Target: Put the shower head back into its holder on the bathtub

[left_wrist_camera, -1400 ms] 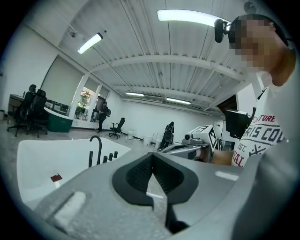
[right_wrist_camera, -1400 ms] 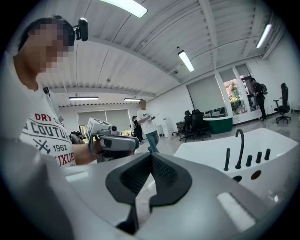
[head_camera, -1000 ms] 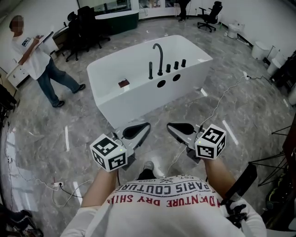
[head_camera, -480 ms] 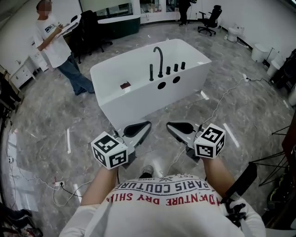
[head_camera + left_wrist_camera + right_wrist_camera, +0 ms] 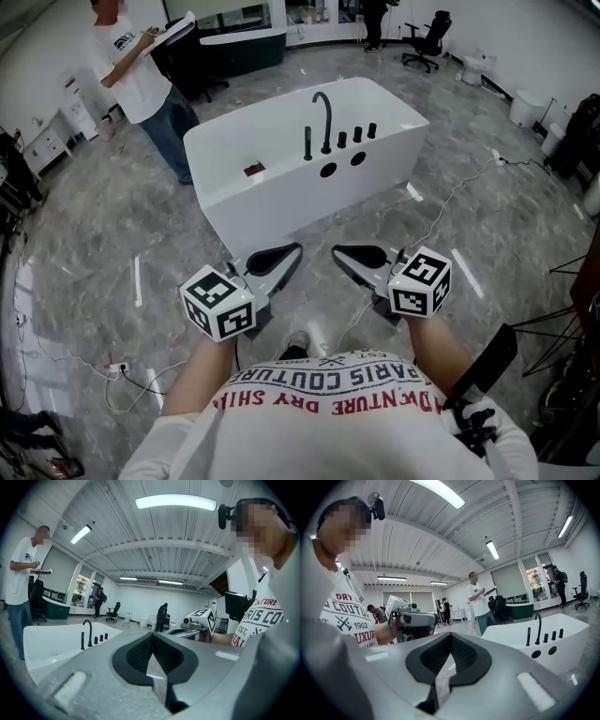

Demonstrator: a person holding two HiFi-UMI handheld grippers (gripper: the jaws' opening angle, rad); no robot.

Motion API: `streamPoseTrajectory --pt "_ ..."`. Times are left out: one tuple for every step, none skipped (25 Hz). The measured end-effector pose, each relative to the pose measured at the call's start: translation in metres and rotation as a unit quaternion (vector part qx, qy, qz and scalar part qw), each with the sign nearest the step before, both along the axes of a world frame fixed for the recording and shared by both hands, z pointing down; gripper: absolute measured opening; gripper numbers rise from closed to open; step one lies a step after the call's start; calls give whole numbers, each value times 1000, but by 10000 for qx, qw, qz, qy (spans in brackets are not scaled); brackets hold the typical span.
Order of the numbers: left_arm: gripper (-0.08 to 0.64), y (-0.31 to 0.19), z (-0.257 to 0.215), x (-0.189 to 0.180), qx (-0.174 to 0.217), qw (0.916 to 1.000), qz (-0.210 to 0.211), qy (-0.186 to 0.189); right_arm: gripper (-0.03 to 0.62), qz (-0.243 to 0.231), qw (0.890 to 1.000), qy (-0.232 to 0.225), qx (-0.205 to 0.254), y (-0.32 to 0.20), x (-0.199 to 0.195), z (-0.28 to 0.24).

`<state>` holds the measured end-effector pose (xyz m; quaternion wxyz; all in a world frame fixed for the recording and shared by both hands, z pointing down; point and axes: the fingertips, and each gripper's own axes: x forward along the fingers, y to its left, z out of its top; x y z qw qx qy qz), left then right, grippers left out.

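The white bathtub stands on the marble floor ahead of me. On its near rim are a black arched spout, a slim black upright rod to its left and three short black knobs. Whether the rod is the shower head I cannot tell from here. Two round holes show in the tub's side. My left gripper and right gripper are held side by side well short of the tub. Both are shut with nothing between the jaws.
A person in a white T-shirt stands at the tub's far left corner with a clipboard. A small dark item lies on the tub's rim. Cables trail across the floor on the right. Office chairs stand at the back, and a black stand at lower right.
The person in the white T-shirt has walked from the far left toward the tub's far corner. Both grippers stay shut and have drifted slightly up in the head view.
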<state>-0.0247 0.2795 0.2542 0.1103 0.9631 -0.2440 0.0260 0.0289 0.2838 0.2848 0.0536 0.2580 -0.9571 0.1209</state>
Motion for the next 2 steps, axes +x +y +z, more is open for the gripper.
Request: streamPoseTrajectory --pt "2 0 -1 -2 9 10000 -12 1 3 -7 10000 0 13 -1 -2 -1" --pt "2 0 -2 -4 18 10000 -24 2 3 -15 10000 0 27 -1 -4 -2"
